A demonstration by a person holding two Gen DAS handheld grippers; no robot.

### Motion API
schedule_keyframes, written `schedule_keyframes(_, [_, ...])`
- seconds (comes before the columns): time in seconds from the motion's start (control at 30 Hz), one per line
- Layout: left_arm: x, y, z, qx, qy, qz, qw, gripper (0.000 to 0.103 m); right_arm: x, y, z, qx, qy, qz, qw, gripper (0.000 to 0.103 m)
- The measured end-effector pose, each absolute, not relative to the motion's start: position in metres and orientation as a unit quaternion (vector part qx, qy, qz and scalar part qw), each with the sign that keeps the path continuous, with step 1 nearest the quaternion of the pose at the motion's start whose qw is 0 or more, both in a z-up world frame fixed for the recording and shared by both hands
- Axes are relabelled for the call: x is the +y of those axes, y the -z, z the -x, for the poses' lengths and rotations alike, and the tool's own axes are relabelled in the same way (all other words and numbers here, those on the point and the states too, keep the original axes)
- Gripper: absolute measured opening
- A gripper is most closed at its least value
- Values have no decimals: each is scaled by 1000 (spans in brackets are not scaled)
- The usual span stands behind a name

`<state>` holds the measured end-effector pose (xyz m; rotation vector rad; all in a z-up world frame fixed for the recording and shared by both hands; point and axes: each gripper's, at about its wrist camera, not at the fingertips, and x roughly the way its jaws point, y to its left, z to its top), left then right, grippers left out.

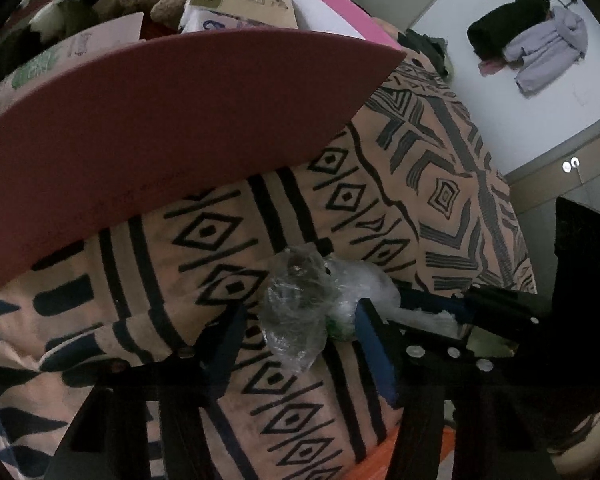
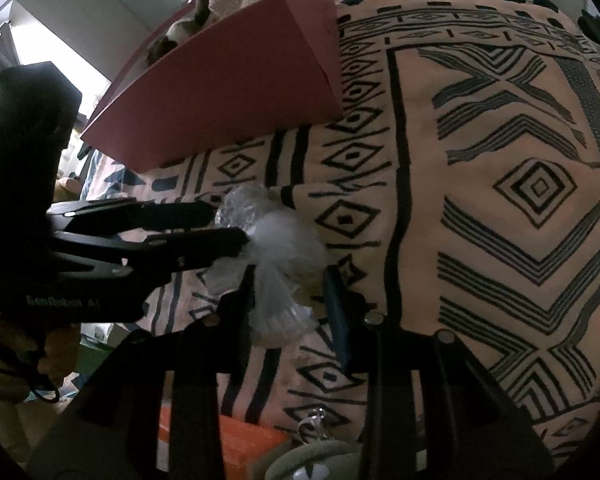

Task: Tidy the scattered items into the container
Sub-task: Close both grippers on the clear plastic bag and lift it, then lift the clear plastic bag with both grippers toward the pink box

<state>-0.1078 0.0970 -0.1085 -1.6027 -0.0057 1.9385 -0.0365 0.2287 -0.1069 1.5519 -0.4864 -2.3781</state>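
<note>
Both grippers met at a crumpled plastic bag (image 1: pixel 296 304) on the patterned bedspread (image 1: pixel 440 184). The left gripper (image 1: pixel 300 332) fingers clenched one end. The right gripper (image 2: pixel 290 300) fingers stood released around the other, seemingly handing it over for the pink container (image 1: pixel 160 120) beyond.

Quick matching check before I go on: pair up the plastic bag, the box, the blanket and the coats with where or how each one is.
Things:
1. clear plastic bag
2. dark red box
3. patterned blanket
4. coats

States:
A. hanging on the wall
B. spread under everything
C. crumpled, between both grippers' fingers
D. already holding plush toys and cartons

Pairs: 1-C, 2-D, 3-B, 4-A
</note>
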Motion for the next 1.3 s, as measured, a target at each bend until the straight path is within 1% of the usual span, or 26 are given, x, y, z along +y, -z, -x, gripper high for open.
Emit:
schedule_keyframes(0.03, [97, 109, 109, -5, -730, 608, 311, 50, 228, 108, 38, -168, 818, -534, 130, 35])
schedule_keyframes(0.13, [97, 113, 112, -18, -721, 618, 313, 50, 227, 111, 42, -172, 818, -534, 128, 35])
schedule_keyframes(0.17, [96, 113, 113, -23, -720, 619, 314, 49, 228, 112, 43, -174, 817, -535, 129, 33])
schedule_keyframes(0.2, [97, 113, 113, -26, -718, 620, 316, 47, 228, 112, 44, -174, 817, -534, 130, 31])
schedule_keyframes(0.27, [97, 114, 113, -27, -716, 621, 318, 43, 227, 109, 44, -173, 822, -526, 135, 17])
schedule_keyframes(0.3, [98, 113, 111, -25, -716, 621, 319, 42, 226, 107, 45, -170, 823, -525, 136, 16])
schedule_keyframes(0.37, [98, 112, 111, -31, -715, 620, 323, 31, 224, 104, 48, -165, 827, -521, 134, 12])
schedule_keyframes(0.53, [100, 113, 107, -32, -711, 624, 323, 26, 226, 98, 52, -164, 833, -512, 133, 12])
schedule_keyframes(0.6, [100, 116, 109, -25, -713, 630, 306, 31, 229, 100, 55, -171, 830, -515, 127, 13])
schedule_keyframes(0.63, [100, 117, 109, -22, -712, 633, 302, 35, 232, 102, 57, -179, 827, -519, 126, 17])
schedule_keyframes(0.7, [98, 123, 112, -28, -705, 644, 296, 36, 237, 103, 58, -194, 823, -519, 123, 22])
schedule_keyframes(0.77, [97, 124, 113, -30, -703, 645, 296, 36, 242, 101, 58, -212, 822, -513, 125, 30])
schedule_keyframes(0.8, [98, 124, 114, -26, -705, 644, 295, 36, 244, 99, 58, -220, 823, -509, 126, 32])
schedule_keyframes(0.87, [98, 123, 114, -25, -707, 643, 294, 36, 250, 95, 58, -239, 822, -500, 129, 42])
schedule_keyframes(1.0, [99, 121, 114, -19, -711, 640, 292, 35, 254, 89, 63, -246, 826, -491, 129, 43])
schedule_keyframes(1.03, [99, 120, 114, -16, -713, 637, 293, 34, 254, 88, 65, -245, 827, -490, 129, 43])
schedule_keyframes(1.1, [100, 119, 114, -9, -717, 633, 293, 33, 251, 88, 70, -245, 826, -490, 135, 48])
schedule_keyframes(1.3, [98, 121, 117, -15, -717, 634, 291, 31, 231, 91, 82, -207, 827, -501, 151, 49])
